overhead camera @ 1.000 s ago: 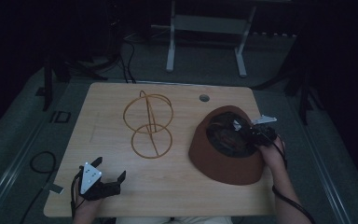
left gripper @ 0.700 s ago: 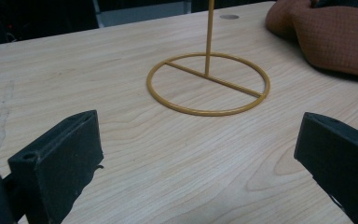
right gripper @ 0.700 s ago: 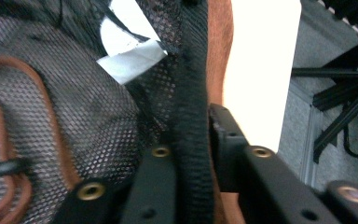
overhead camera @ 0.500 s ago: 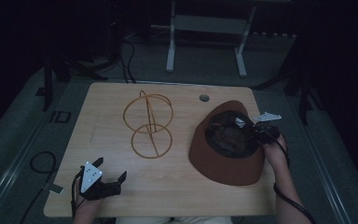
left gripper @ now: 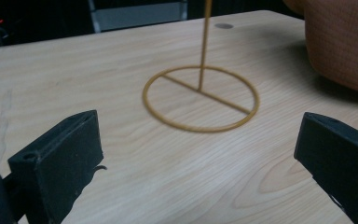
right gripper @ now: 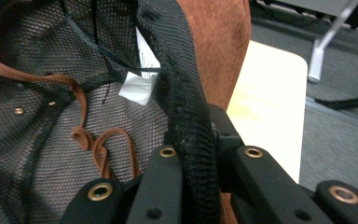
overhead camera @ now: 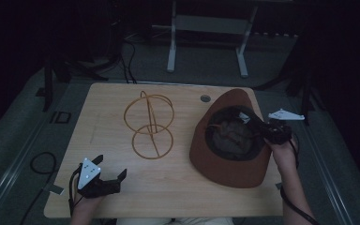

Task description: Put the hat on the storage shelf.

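Observation:
A brown hat (overhead camera: 229, 164) lies crown-down at the table's right, its black mesh lining and brown cord facing up. My right gripper (overhead camera: 258, 129) is shut on the hat's inner band at the right rim. In the right gripper view the band (right gripper: 186, 116) is pinched between the jaws of the right gripper (right gripper: 193, 154), which have just been closing on it. A gold wire stand (overhead camera: 149, 124) rises from a ring base (left gripper: 200, 100) at mid-table. At the front left corner my left gripper (overhead camera: 110, 168) stands open on the wood, jaws wide apart and empty (left gripper: 196, 154).
The wooden table (overhead camera: 178, 197) has a round cable hole (overhead camera: 205, 98) near its far edge. Grey metal legs (overhead camera: 206, 28) stand on the floor beyond it. A cable loop (overhead camera: 37, 164) lies on the floor at the left.
The right gripper's jaws closed on the hat's band, and the hand rose, tilting the hat's right rim up. The left gripper stayed put.

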The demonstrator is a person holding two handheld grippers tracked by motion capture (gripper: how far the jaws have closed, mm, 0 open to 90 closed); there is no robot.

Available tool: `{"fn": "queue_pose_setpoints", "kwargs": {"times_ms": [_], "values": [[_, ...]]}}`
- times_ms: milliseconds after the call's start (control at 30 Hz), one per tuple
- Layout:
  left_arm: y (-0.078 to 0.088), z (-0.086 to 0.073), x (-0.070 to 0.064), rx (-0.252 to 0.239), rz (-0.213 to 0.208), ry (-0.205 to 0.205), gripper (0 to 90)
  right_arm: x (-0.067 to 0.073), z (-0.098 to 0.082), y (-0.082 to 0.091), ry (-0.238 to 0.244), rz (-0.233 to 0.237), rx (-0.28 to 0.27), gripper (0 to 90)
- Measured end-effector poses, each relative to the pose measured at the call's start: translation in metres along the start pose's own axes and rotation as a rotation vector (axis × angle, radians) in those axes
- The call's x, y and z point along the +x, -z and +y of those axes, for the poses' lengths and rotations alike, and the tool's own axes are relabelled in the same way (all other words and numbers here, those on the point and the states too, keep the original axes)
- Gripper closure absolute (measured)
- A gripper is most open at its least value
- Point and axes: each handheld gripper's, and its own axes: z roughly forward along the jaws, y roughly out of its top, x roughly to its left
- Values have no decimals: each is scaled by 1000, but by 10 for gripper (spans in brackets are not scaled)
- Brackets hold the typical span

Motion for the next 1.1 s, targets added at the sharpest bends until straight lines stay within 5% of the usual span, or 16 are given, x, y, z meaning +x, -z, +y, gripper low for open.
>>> {"fn": "queue_pose_setpoints", "kwargs": {"times_ms": [267, 567, 1100], "values": [[8, 38, -9, -41, -30, -34, 14, 11, 23, 38, 15, 9, -99, 852], [1, 80, -28, -49, -92, -91, 42, 26, 23, 57, 44, 25, -114, 851], [-58, 145, -89, 0, -253, -200, 48, 48, 4, 69, 62, 41, -103, 850]]}}
